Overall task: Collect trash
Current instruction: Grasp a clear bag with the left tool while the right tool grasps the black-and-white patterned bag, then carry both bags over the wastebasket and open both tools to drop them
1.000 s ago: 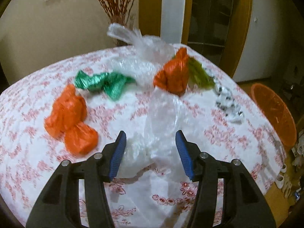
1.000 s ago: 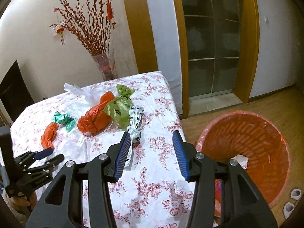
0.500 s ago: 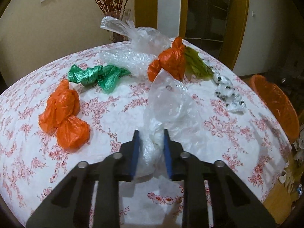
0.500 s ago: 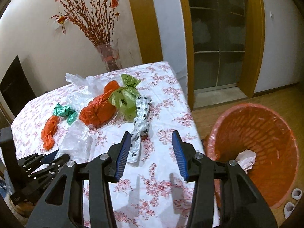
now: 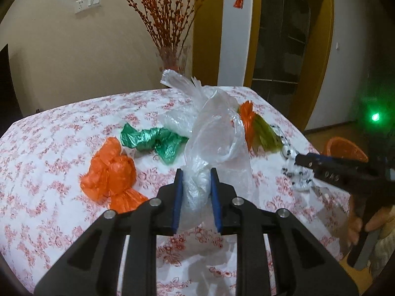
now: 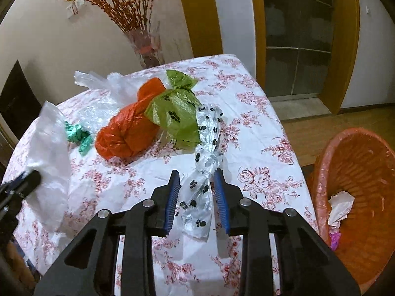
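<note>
The left tongs, gaping wide over the clear bag a second ago, are now pinching in on it and lifting, while the right tongs are coming down off the empty cloth and straddling the spotted bag. The clear plastic bag is bunching into a twisted neck between the left pads, its loose top billowing up toward twelve o'clock above the desk. Over on the right, the jaws are standing partly open either side of the black-spotted clear bag; the blue pads are sitting just beside the film, and I cannot tell whether they are touching it yet.

All of this stuff is looking feather-light and limp: thin film, slippery, nothing stiff to push against. The knotted waist of the spotted bag, right between the pads, seems the place to bite, since a flat flap would likely slide out. A firm squeeze should do no harm here.

The orange basket is waiting on the floor at three o'clock of the right tongs, already holding some crumpled scraps. At eleven o'clock of those tongs the orange bag and the green bag are lying pressed together; another orange bundle and a dark green wad are lying at ten o'clock of the left tongs.
</note>
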### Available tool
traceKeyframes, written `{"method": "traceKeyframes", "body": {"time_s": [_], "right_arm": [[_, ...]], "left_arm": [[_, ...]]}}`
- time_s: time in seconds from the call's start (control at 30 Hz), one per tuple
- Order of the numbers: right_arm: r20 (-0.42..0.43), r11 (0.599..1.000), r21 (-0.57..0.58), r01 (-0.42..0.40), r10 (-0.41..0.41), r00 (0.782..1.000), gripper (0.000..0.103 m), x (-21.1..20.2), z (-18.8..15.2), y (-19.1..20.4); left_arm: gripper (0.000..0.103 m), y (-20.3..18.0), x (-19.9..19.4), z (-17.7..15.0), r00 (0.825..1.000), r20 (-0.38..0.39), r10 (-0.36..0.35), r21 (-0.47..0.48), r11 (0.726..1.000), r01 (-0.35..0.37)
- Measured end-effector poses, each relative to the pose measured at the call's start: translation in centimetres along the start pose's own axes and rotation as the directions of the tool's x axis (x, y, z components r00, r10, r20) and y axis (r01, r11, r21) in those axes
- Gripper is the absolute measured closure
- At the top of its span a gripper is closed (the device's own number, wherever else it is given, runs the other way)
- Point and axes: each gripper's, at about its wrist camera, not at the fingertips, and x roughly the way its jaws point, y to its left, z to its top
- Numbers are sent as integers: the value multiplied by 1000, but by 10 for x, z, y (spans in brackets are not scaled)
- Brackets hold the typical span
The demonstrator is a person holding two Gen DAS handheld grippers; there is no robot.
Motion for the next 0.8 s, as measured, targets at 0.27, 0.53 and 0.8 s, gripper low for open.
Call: {"method": "traceKeyframes", "body": {"time_s": [0.27,0.53,0.8], "right_arm": [[-79,1000,9,19,-18,997,98,20,-5,-9],[51,998,25,53,-55,997,100,-38,-11,-36],[188,993,88,82,-97,977,100,-104,-4,-76]], "left_arm": [[81,-2,3,6,1000,-2,-14,-19,1000,14],[81,-28,5,15,998,2,-64,-10,998,64],[81,-89,3,30,985,22,-171,14,985,171]]}}
